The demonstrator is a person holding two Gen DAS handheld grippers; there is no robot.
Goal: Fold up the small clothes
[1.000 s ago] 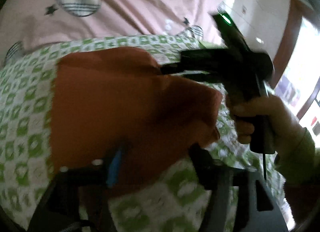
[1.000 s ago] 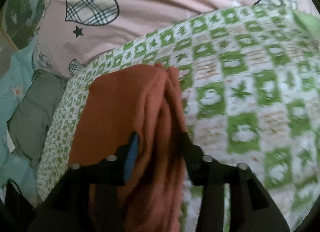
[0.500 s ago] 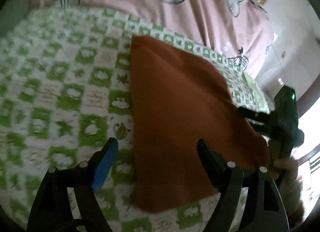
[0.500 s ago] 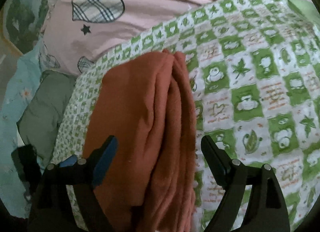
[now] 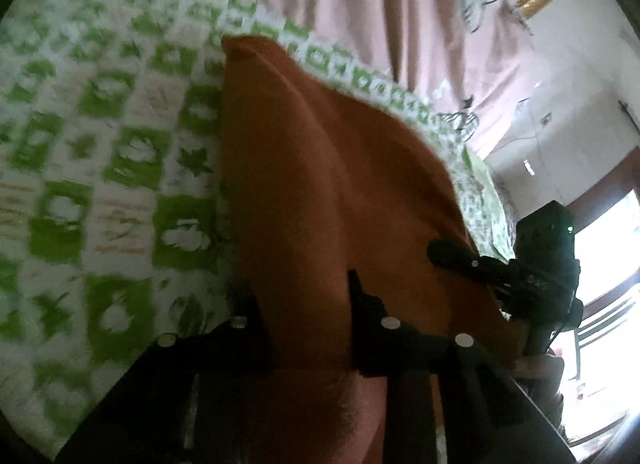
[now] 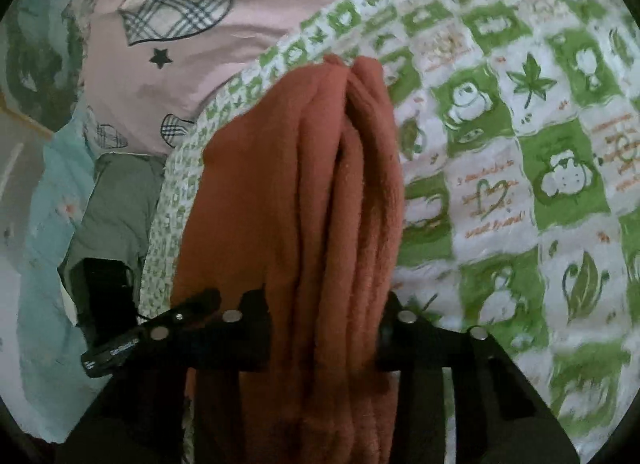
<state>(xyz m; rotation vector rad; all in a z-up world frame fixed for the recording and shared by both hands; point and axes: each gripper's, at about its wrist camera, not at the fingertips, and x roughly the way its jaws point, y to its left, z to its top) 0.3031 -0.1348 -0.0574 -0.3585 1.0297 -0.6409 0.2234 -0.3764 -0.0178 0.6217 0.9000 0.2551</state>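
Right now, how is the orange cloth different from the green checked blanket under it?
The orange cloth is one plain colour; the green checked blanket has pictures of leaves and animals. The cloth is bunched into thick folds; the blanket lies spread out flat. The cloth is far smaller than the blanket. Both are soft fabric.

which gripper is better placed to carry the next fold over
Probably right. The right gripper is clamped on the orange cloth's bunched layered edge; the left gripper pinches only a flat part.
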